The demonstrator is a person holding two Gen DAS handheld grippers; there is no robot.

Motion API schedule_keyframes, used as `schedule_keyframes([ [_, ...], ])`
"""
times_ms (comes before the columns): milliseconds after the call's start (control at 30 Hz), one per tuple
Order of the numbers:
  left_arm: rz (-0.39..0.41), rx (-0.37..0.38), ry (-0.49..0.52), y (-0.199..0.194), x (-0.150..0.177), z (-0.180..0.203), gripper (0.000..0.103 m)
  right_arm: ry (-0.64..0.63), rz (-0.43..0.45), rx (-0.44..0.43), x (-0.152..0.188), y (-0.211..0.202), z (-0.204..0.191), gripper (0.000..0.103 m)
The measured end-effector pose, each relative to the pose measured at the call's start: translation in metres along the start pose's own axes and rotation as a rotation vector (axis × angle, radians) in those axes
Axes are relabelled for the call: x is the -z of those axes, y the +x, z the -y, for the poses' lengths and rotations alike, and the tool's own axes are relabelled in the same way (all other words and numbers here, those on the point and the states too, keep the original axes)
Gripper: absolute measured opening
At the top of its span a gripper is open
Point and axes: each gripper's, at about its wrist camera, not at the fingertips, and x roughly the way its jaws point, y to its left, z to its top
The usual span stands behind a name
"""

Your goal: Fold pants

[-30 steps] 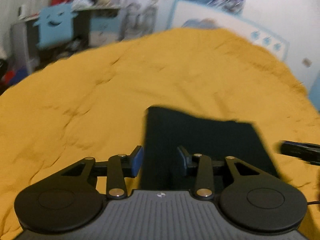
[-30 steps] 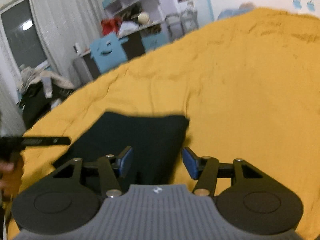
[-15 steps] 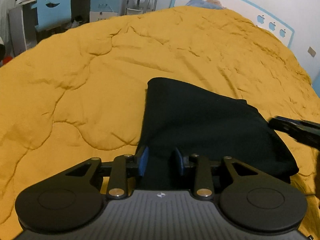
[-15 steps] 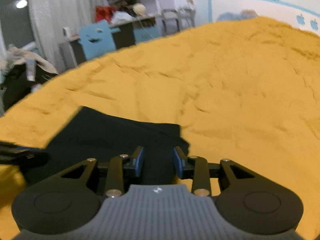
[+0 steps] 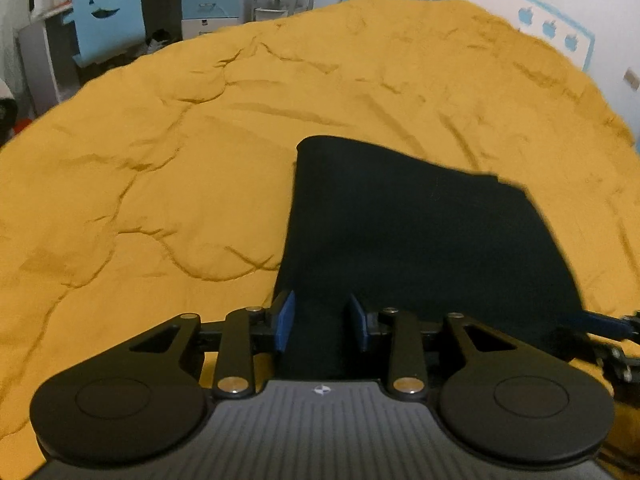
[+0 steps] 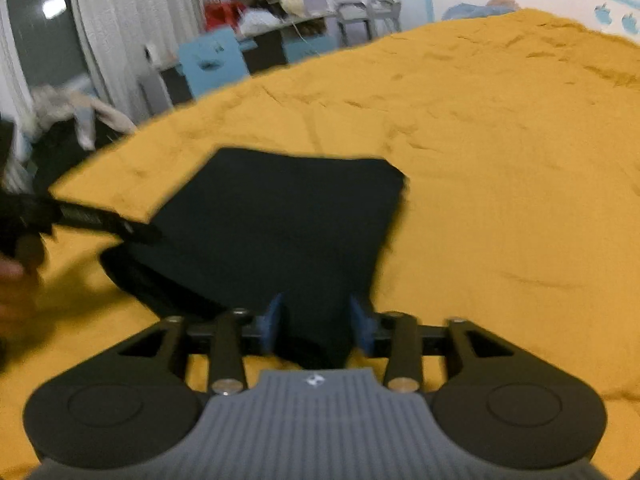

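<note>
The black pants (image 5: 416, 224) lie folded into a compact dark panel on the yellow bedspread (image 5: 168, 168). My left gripper (image 5: 320, 322) has its blue pads either side of the near left corner of the pants, with a gap between them filled by black cloth. My right gripper (image 6: 316, 322) stands the same way over the near right corner of the pants (image 6: 280, 220). The right gripper's fingers (image 5: 600, 326) show at the right edge of the left wrist view. The left gripper's fingers (image 6: 96, 220) show at the left of the right wrist view.
The bedspread (image 6: 500, 168) spreads wide on all sides of the pants. Beyond the bed's far edge stand a desk with a blue smiley cutout (image 5: 106, 24), shelves and clutter (image 6: 256, 12), curtains and a pile of clothes (image 6: 72, 116). A white wall with a blue border (image 5: 560, 20) lies right.
Both grippers have moved in onto the near edge of the pants and their jaws have narrowed around the cloth. The near edge now looks slightly raised.
</note>
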Motion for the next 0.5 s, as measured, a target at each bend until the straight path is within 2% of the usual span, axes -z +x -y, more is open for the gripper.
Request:
schedule_keyframes([
  [67, -0.005, -0.022, 0.007, -0.005, 0.000, 0.004, 0.042, 0.013, -0.039, 0.035, 0.008, -0.003, 0.003, 0.043],
  [133, -0.008, -0.048, 0.006, -0.012, 0.001, 0.006, 0.048, 0.043, -0.031, 0.027, 0.015, -0.016, 0.008, 0.043],
  [367, 0.008, -0.100, -0.005, -0.047, 0.009, 0.013, 0.050, 0.089, -0.038, 0.076, 0.025, -0.064, 0.010, 0.044],
  [400, 0.016, -0.099, -0.005, -0.053, 0.011, 0.016, 0.053, 0.094, -0.039, 0.081, 0.024, -0.071, 0.011, 0.047],
  [500, 0.041, -0.141, 0.015, -0.070, 0.012, 0.031, 0.065, 0.107, -0.063, 0.082, 0.023, -0.095, 0.013, 0.067],
])
